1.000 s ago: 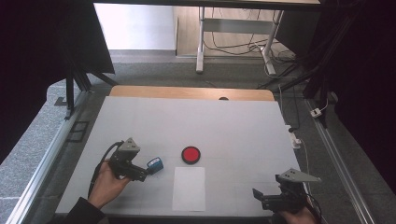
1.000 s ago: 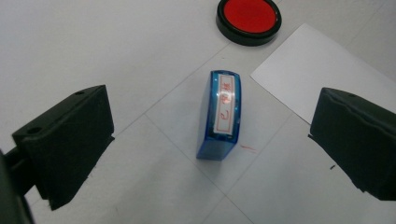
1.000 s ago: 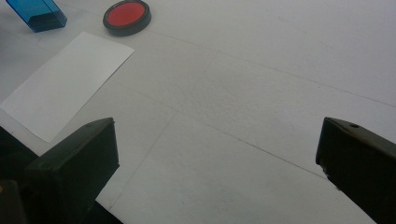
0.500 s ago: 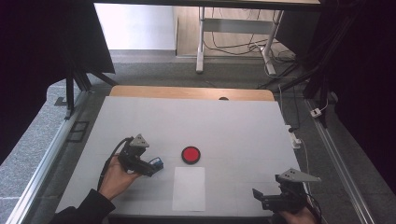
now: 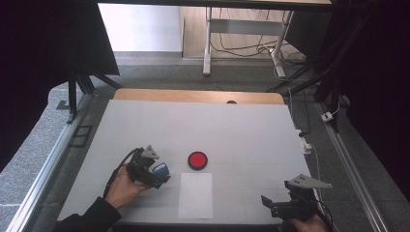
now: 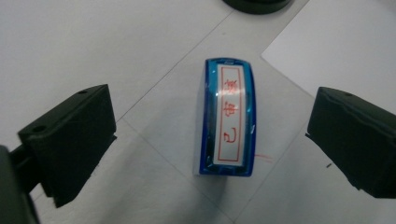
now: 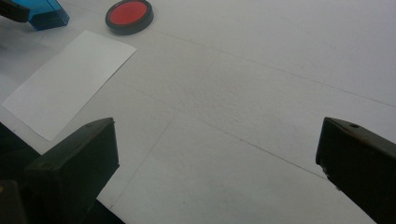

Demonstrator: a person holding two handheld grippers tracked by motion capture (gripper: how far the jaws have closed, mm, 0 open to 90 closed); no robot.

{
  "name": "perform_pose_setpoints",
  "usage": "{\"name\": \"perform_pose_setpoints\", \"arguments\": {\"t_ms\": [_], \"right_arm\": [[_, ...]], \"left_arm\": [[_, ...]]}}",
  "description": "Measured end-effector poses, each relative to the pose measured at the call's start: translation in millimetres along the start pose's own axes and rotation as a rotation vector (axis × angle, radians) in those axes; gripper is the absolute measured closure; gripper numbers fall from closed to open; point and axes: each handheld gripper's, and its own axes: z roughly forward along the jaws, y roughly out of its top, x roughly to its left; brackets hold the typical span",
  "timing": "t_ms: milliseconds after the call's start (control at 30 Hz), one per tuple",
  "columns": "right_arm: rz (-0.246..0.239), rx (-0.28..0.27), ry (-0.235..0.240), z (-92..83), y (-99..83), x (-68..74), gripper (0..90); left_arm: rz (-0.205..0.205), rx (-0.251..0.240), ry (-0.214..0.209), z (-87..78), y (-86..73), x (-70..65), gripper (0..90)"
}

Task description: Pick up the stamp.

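A blue stamp [image 6: 227,119] with a white label and red characters stands on the table between the two spread jaws of my left gripper [image 6: 210,140], touching neither. In the high view the stamp [image 5: 161,169] sits just right of the left gripper [image 5: 157,178], which is open. A round red ink pad [image 5: 197,160] in a black case lies to its right, with a white sheet of paper [image 5: 195,195] in front of it. My right gripper [image 5: 270,207] rests open near the front right edge, nothing between its jaws [image 7: 219,177]. The right gripper view shows the ink pad [image 7: 129,14], the paper [image 7: 70,79] and the stamp [image 7: 43,11].
The white table top [image 5: 241,130] has a wooden strip along its far edge. Metal rails run along both sides. Cables and a desk frame lie on the floor beyond.
My left gripper has moved right and forward toward the stamp, so that its jaws now stand on either side of it. The right gripper has stayed still.
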Motion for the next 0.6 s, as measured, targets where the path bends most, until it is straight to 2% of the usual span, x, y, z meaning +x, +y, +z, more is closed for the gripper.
{"name": "perform_pose_setpoints", "arguments": {"t_ms": [100,267,300,333,400,433,500,533,600], "right_arm": [[-0.002,0.002,-0.001,-0.1,0.1,0.0,0.0],[0.0,0.004,0.0,0.1,0.3,0.3,0.0],[0.001,0.002,0.001,0.4,0.3,0.4,0.0],[0.001,0.002,0.001,0.4,0.3,0.4,0.0],[0.0,0.002,0.001,0.4,0.3,0.5,0.0],[0.0,0.002,0.001,0.4,0.3,0.5,0.0],[0.0,0.002,0.001,0.5,0.3,0.4,0.0],[0.0,0.002,0.001,0.5,0.3,0.4,0.0],[-0.001,0.002,0.003,0.6,0.3,0.4,0.0]], "left_arm": [[0.006,0.004,0.03,-1.0,-0.3,-1.2,9.9],[0.019,0.013,0.022,-3.3,-1.8,-1.1,34.8],[0.021,0.017,0.019,-3.4,-1.9,-1.1,43.3],[0.022,0.018,0.019,-3.4,-2.1,-1.3,43.3],[0.026,0.02,0.015,-3.6,-2.2,-1.7,53.2],[0.03,0.022,0.013,-3.8,-2.3,-1.9,53.2],[0.032,0.02,0.016,-4.3,-2.2,-2.1,60.6],[0.031,0.018,0.007,-4.6,-2.4,-1.7,60.6],[0.034,0.014,-0.002,-5.1,-2.7,-1.6,68.7]]}}
